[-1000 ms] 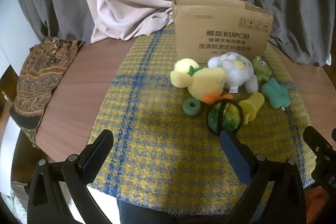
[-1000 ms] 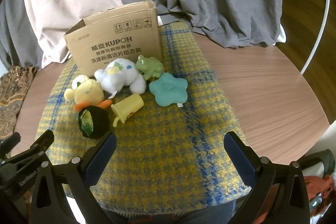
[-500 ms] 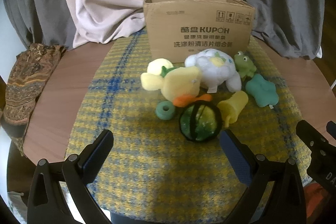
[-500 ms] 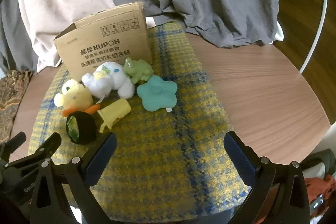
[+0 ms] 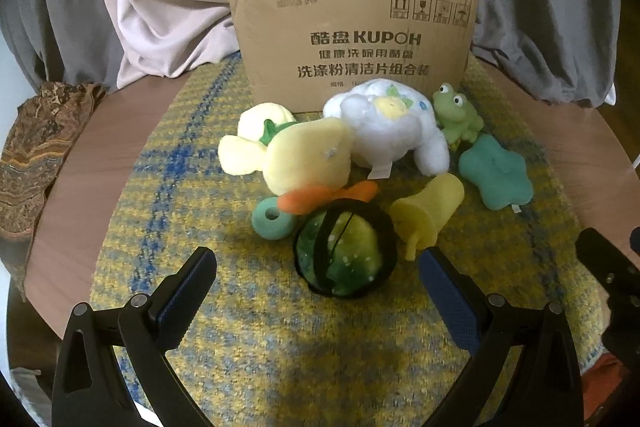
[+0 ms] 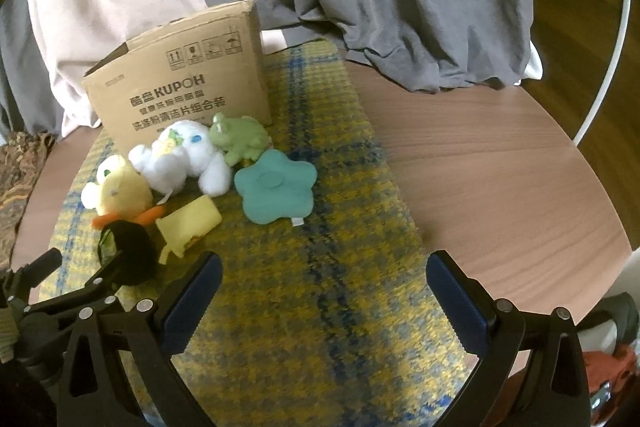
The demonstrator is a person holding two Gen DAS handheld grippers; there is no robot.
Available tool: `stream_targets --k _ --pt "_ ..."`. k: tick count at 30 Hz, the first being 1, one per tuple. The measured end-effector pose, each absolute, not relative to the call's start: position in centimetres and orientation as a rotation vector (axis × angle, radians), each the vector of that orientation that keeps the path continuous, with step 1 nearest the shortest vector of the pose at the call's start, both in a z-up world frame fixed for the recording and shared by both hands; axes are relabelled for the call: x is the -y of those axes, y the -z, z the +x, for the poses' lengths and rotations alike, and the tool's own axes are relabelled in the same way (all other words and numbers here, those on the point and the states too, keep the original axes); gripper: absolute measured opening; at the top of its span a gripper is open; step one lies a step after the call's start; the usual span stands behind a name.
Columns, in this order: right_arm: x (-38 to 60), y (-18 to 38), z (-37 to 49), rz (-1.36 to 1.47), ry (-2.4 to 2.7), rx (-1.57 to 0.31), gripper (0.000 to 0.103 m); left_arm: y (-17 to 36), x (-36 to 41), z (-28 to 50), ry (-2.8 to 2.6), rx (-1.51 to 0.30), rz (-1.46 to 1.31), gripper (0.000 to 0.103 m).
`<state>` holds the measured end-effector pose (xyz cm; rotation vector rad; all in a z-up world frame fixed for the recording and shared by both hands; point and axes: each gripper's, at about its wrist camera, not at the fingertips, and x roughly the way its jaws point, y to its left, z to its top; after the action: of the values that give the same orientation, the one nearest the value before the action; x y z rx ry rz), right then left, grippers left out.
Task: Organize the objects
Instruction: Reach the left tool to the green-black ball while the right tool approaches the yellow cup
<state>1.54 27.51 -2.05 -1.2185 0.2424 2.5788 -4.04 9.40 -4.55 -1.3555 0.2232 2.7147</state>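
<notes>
The brown cardboard box printed "KUPOH" [image 5: 354, 39] stands upright at the far end of the yellow-and-blue woven cloth [image 5: 248, 359] on the round wooden table [image 6: 500, 187]; it serves as the reference point.

Toys lie directly in front of the box:
- White plush toy [image 5: 386, 127], just before the box face.
- Green rubber frog [image 5: 456, 115], before the box's right corner, touching the white plush.
- Yellow plush duck with orange feet [image 5: 304, 159], before the box's left half.
- Teal star-shaped cushion [image 5: 496, 173], nearer than the frog.
- Yellow plastic cup-shaped toy [image 5: 428, 213], lying on its side, nearer than the white plush.
- Small teal foam ring [image 5: 272, 221], nearer than the duck.
- Green ball with black bands [image 5: 346, 253], farthest from the box, touching the duck's feet.

Left gripper [image 5: 316, 291]: jaws spread wide, empty, with the ball just ahead of them.

Right gripper [image 6: 320, 291]: jaws spread wide, empty, over bare cloth well short of the box.
</notes>
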Motion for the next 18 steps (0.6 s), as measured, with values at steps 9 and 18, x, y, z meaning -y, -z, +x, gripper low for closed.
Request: stream_targets --k 9,18 --pt "-27.9 3.2 0.9 -1.238 -2.562 -0.240 0.103 6.3 -9.7 -5.2 -2.714 -0.236 -1.383 0.103" --pt "-27.6 3.8 0.9 -1.252 -2.552 -0.218 0.103 7.4 -10.4 -5.6 -2.672 -0.247 -1.372 0.070"
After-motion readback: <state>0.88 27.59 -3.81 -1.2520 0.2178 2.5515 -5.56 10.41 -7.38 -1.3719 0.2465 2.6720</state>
